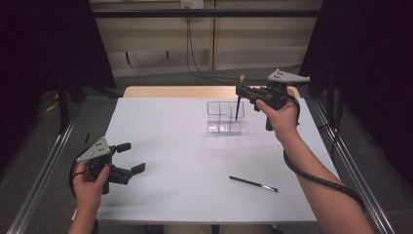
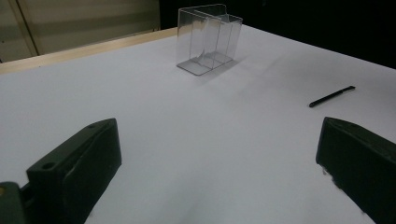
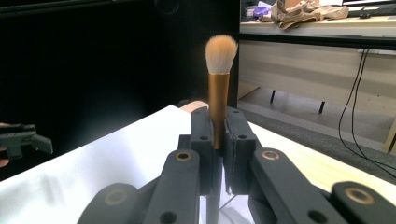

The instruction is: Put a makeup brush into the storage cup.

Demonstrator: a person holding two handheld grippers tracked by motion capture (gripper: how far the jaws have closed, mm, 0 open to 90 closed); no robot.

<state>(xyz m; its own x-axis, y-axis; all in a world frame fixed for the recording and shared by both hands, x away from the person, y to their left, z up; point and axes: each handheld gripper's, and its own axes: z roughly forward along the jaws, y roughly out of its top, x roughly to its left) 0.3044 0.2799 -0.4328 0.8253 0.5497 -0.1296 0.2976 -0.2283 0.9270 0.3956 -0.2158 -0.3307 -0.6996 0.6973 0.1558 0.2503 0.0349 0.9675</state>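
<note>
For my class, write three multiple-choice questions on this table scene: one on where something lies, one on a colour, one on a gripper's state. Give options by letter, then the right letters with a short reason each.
1. Where does the black pen lie?
A. In the clear organiser
B. Flat on the white table, near the person's edge
C. Between the left gripper's jaws

2. What colour is the ferrule of the makeup brush?
A. Copper-gold
B. Blue
C. White

3. What is the state of the right gripper?
A. Open over bare table
B. Shut on the pen
C. Shut on the makeup brush

Answers:
1 B: the high view shows it alone on the table, apart from the clear organiser and the open left gripper.
2 A: the right gripper view shows a copper-gold band under pale bristles.
3 C: its jaws press the brush handle, bristles upward, above the organiser.
</note>
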